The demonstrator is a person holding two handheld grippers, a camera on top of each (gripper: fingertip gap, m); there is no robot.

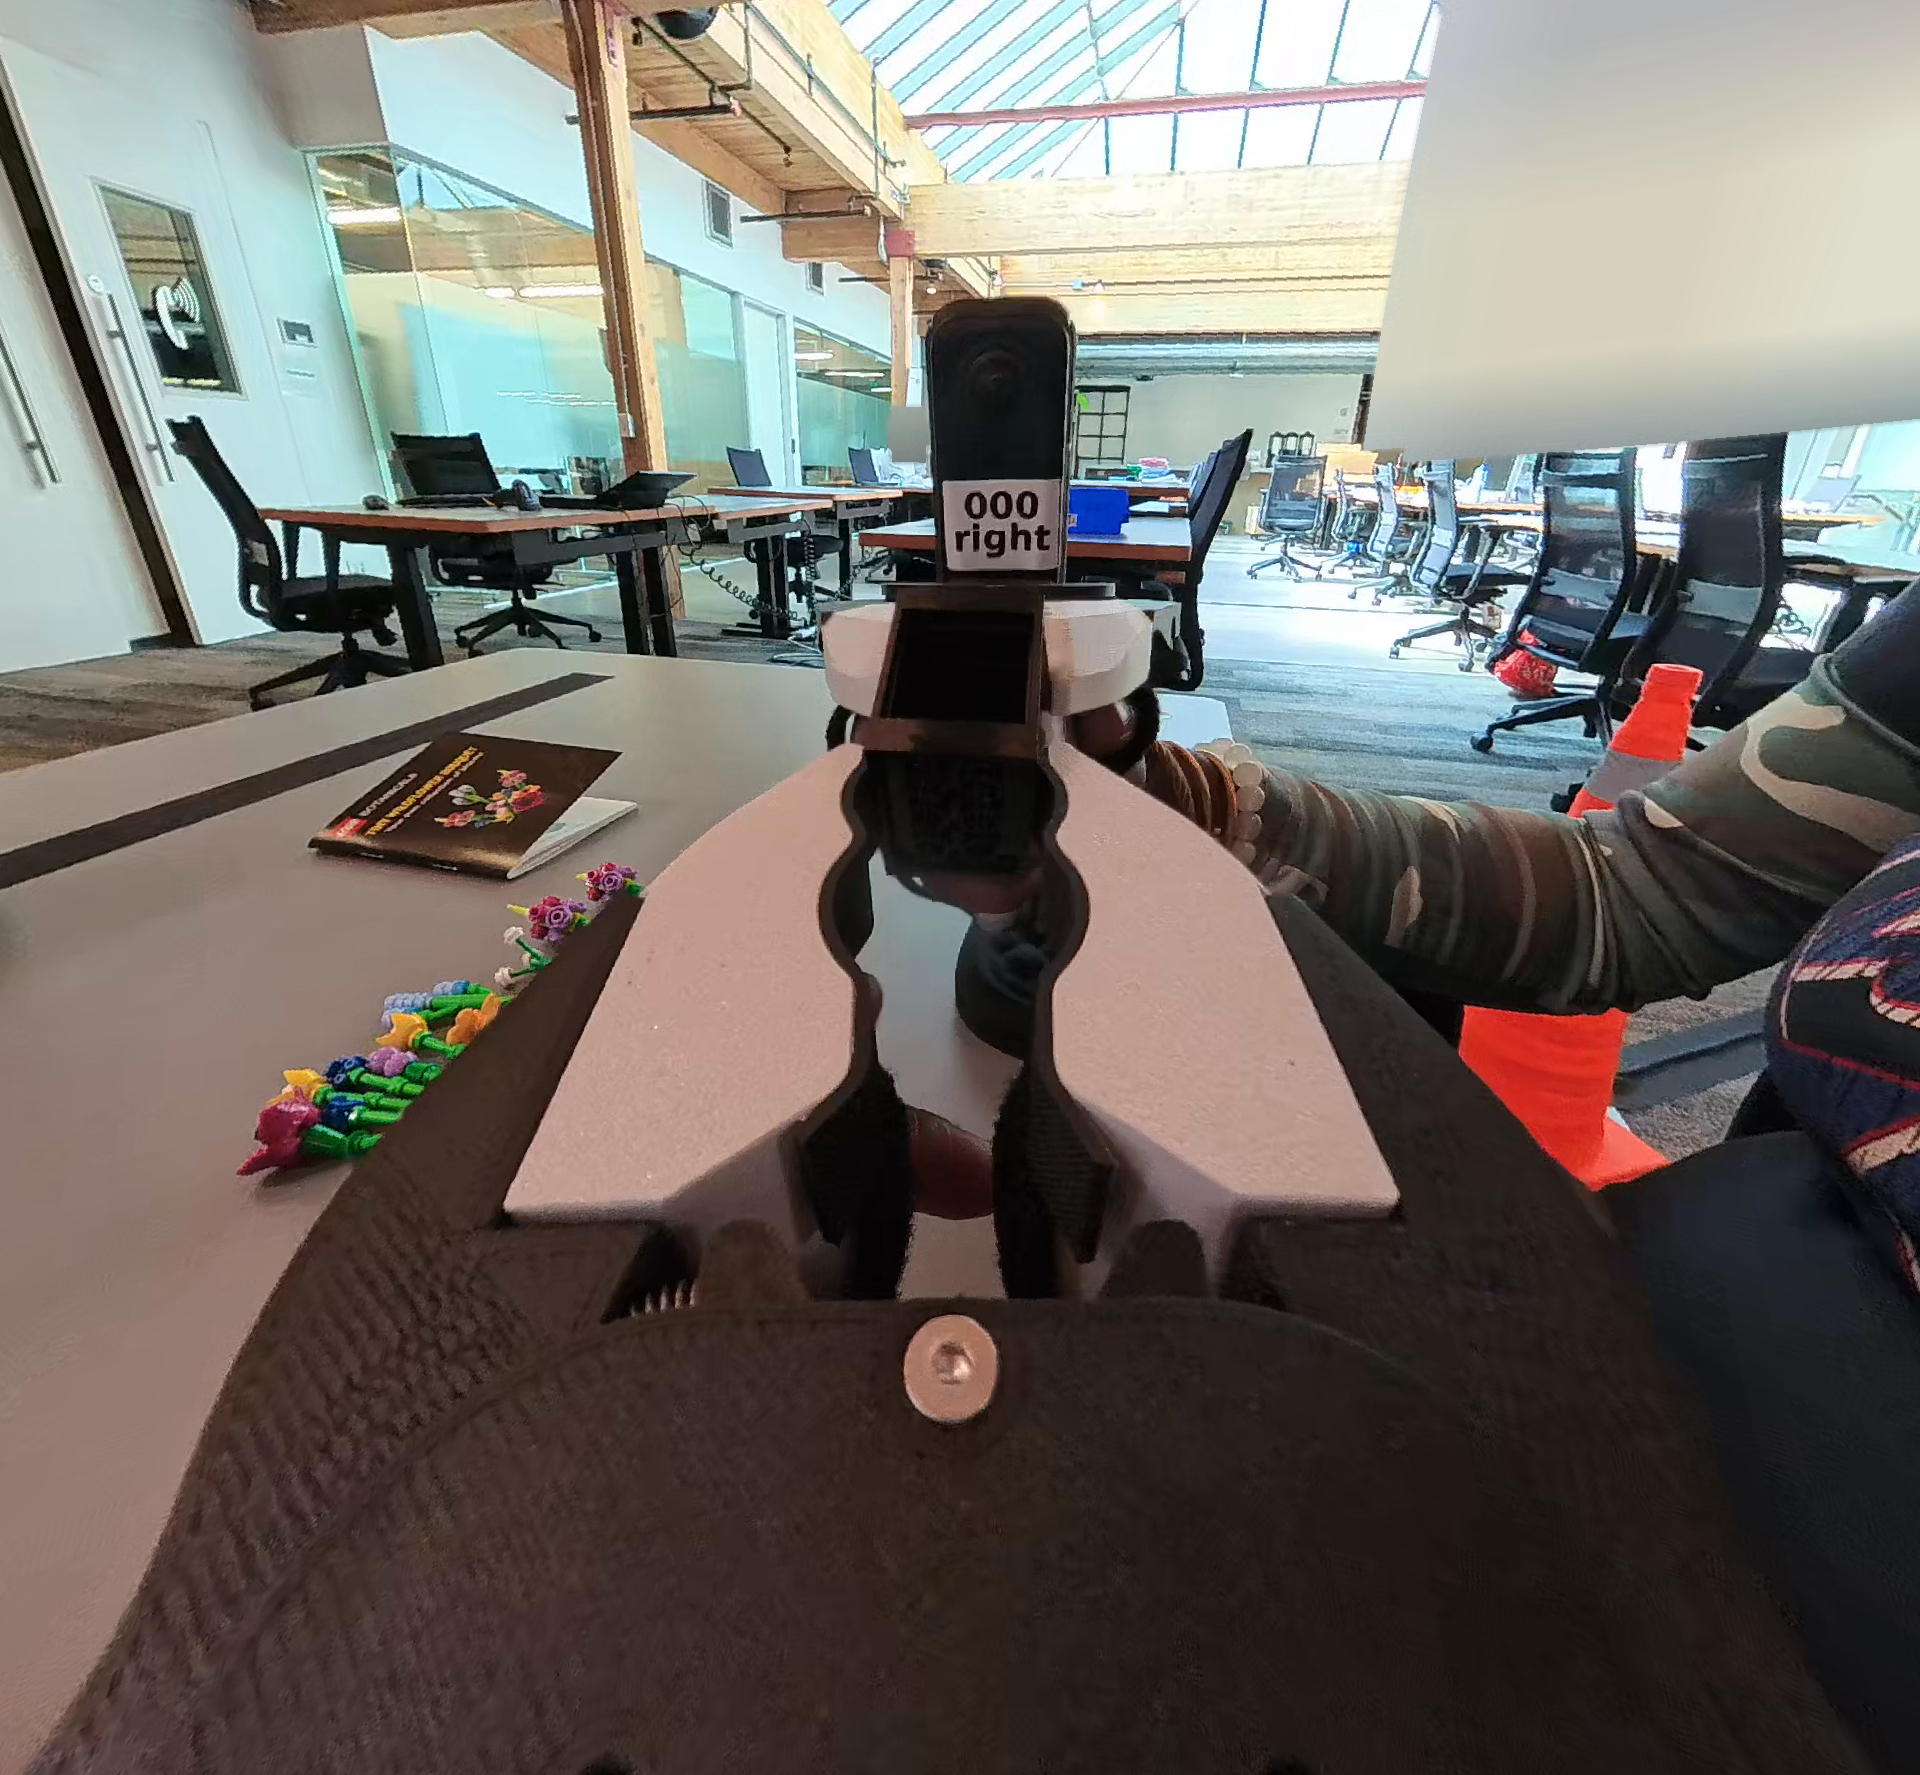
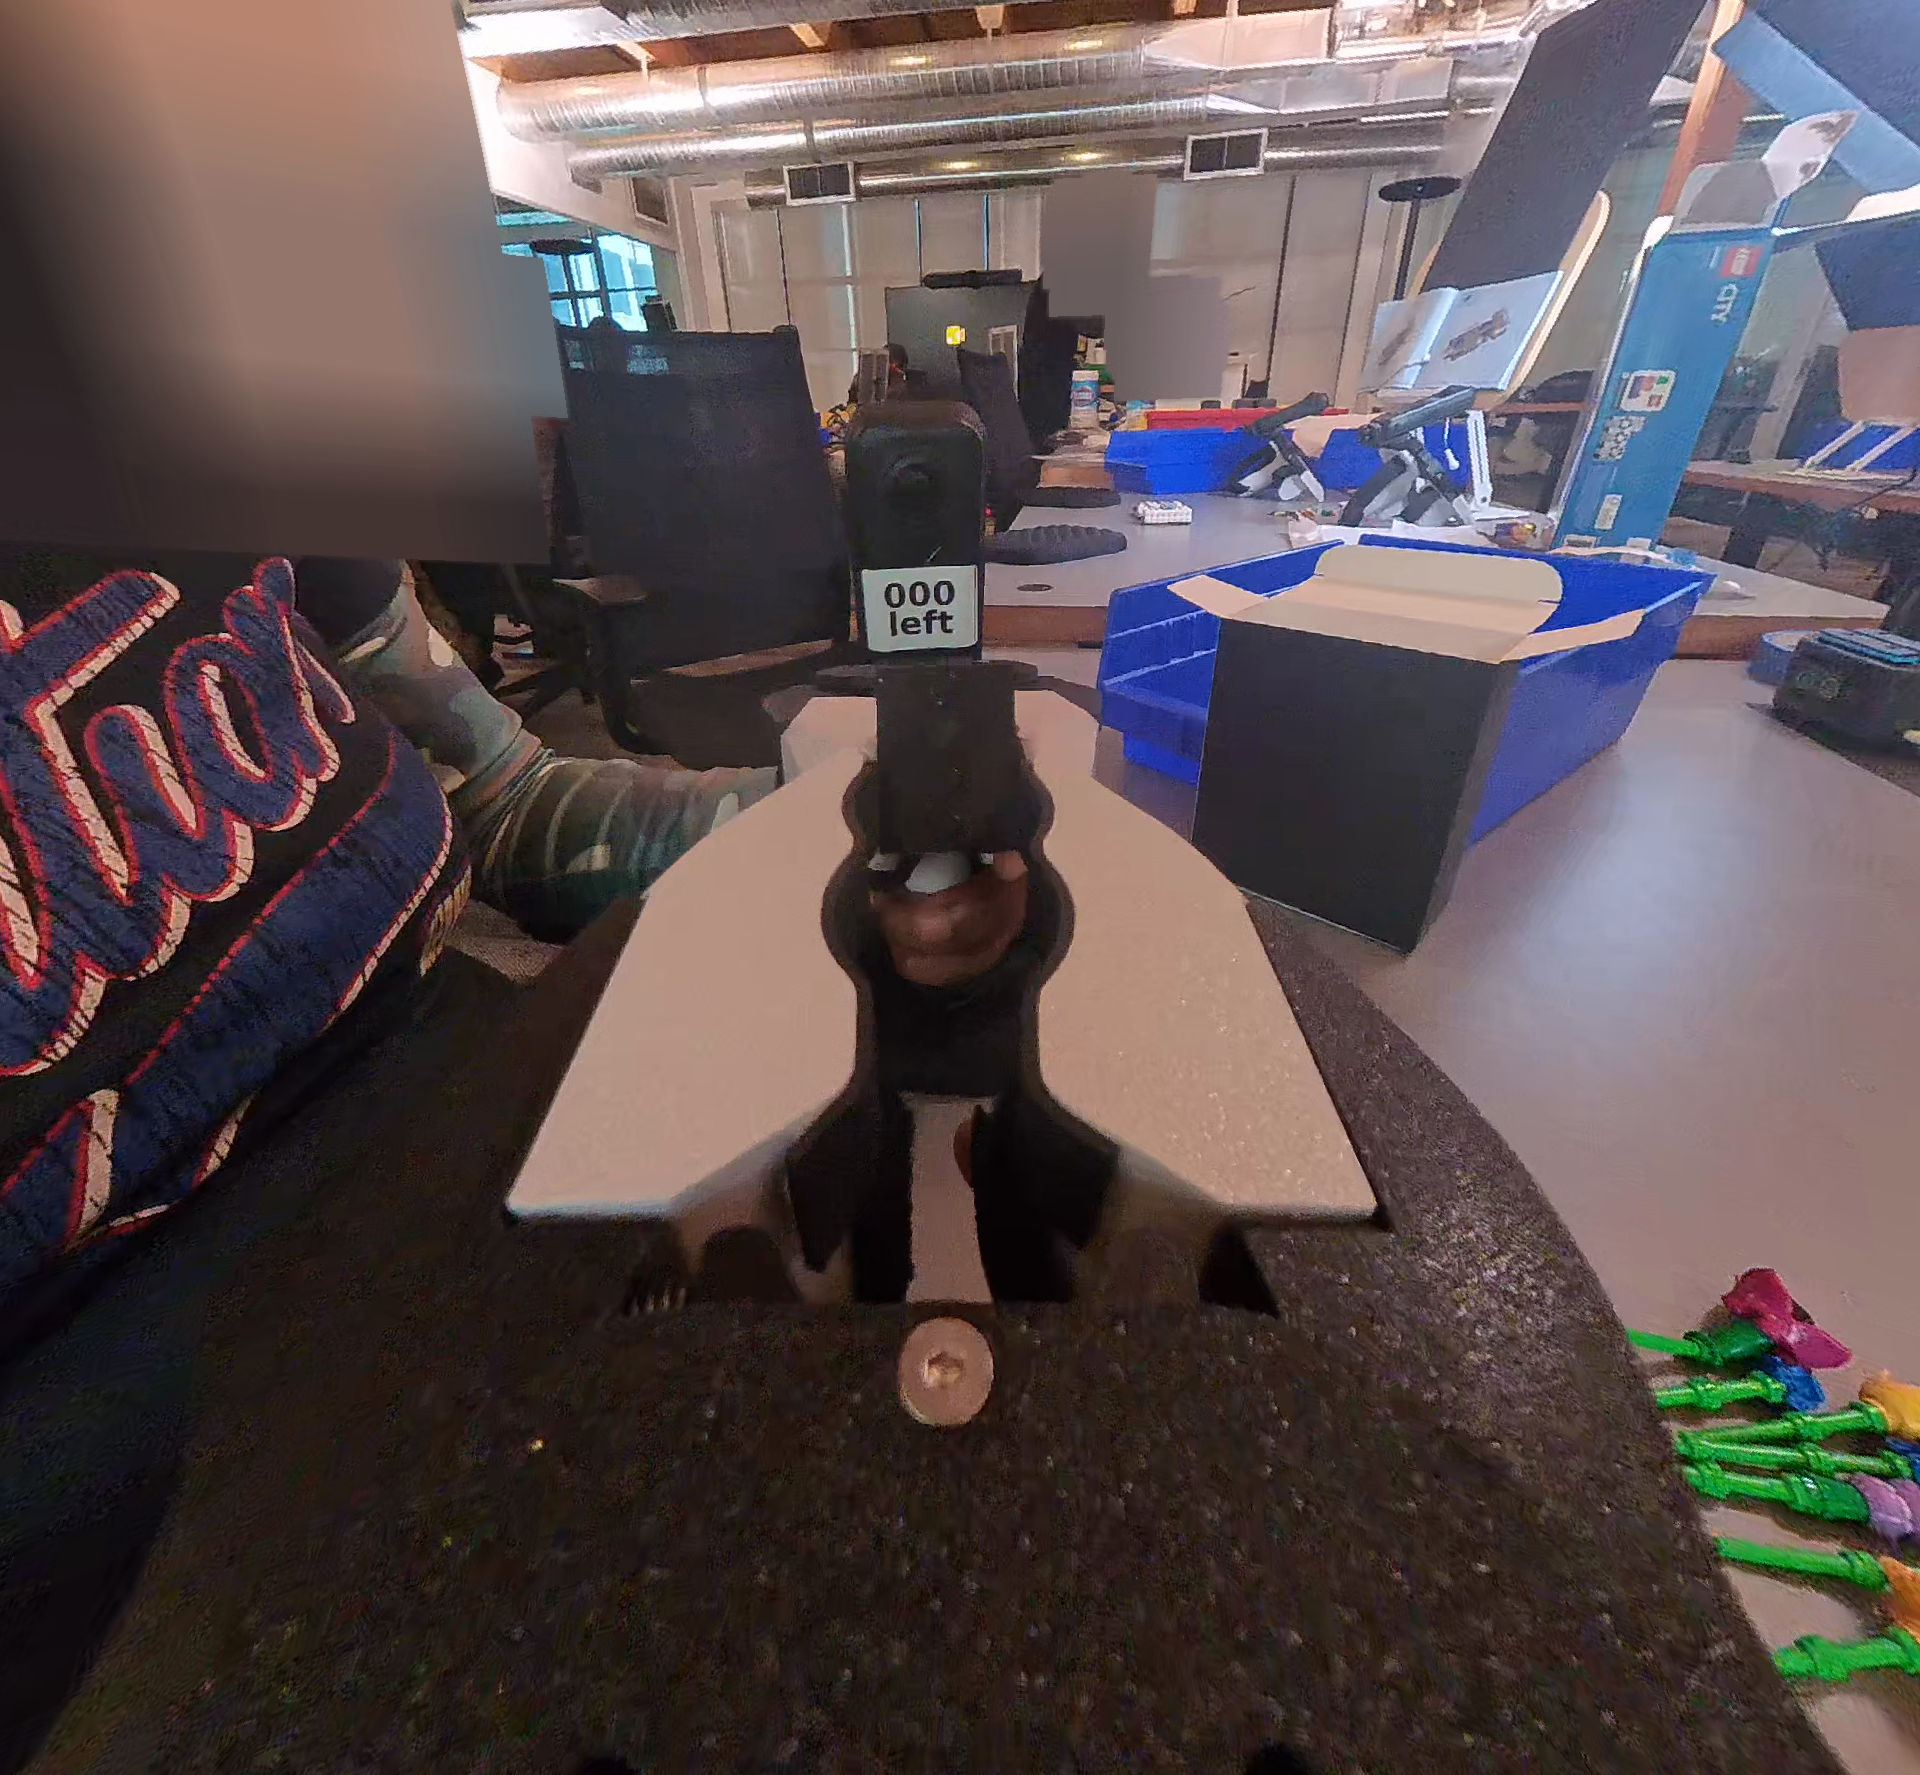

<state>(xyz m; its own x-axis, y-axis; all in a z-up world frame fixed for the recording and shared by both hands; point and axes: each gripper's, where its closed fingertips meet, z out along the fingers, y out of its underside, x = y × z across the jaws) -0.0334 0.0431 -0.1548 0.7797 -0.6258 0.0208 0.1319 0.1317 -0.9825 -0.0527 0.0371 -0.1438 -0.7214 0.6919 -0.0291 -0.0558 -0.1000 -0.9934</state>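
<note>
My left gripper and right gripper point straight at each other over a grey table. Each has white finger plates with wavy black edges, and the jaws stand a little apart with nothing between them. Through each gap I see the other gripper's black front and the hand on its handle. The right gripper's upright black camera and the left one's rise behind. Several small toy brick flowers with green stems lie on the table beside both grippers, also in the right wrist view.
A dark instruction booklet lies beyond the flowers. An open black box stands against a blue bin. A person's camouflage sleeve reaches in, with an orange cone behind it. Office desks and chairs stand farther off. Less than 4 cm separates the two grippers' tips.
</note>
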